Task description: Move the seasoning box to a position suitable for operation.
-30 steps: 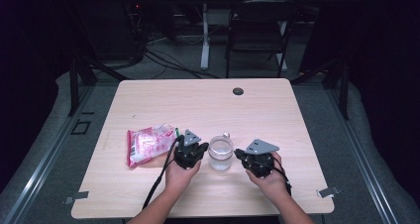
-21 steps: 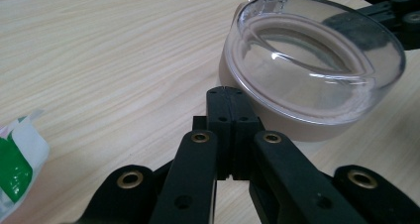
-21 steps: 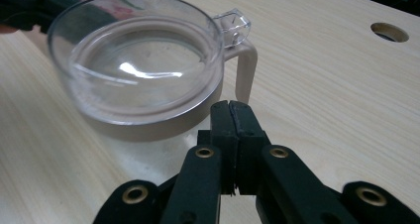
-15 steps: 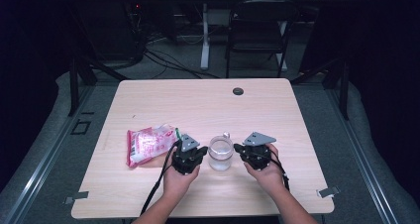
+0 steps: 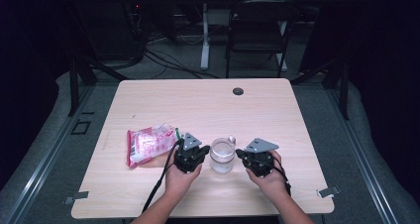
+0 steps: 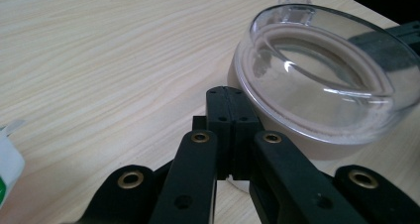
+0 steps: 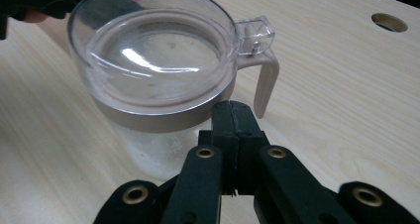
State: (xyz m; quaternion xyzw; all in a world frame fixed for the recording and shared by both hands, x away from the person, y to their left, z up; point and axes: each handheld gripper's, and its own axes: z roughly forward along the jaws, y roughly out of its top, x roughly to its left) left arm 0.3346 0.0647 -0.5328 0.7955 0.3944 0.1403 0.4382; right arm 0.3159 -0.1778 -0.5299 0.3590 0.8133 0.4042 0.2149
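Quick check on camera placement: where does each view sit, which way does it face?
High view: above the table's near side, facing forward and down; both hands, left gripper, right gripper.
Left gripper view: on that gripper, along its shut jaws toward the jar's clear lid.
Right gripper view: on that gripper, shut jaws, jar from the opposite side.
Shared: the jar.

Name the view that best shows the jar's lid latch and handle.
The right gripper view: the jar's clear latch and beige handle face it, unblocked. The left gripper view shows the latch behind the lid's far rim; in the high view it is tiny.
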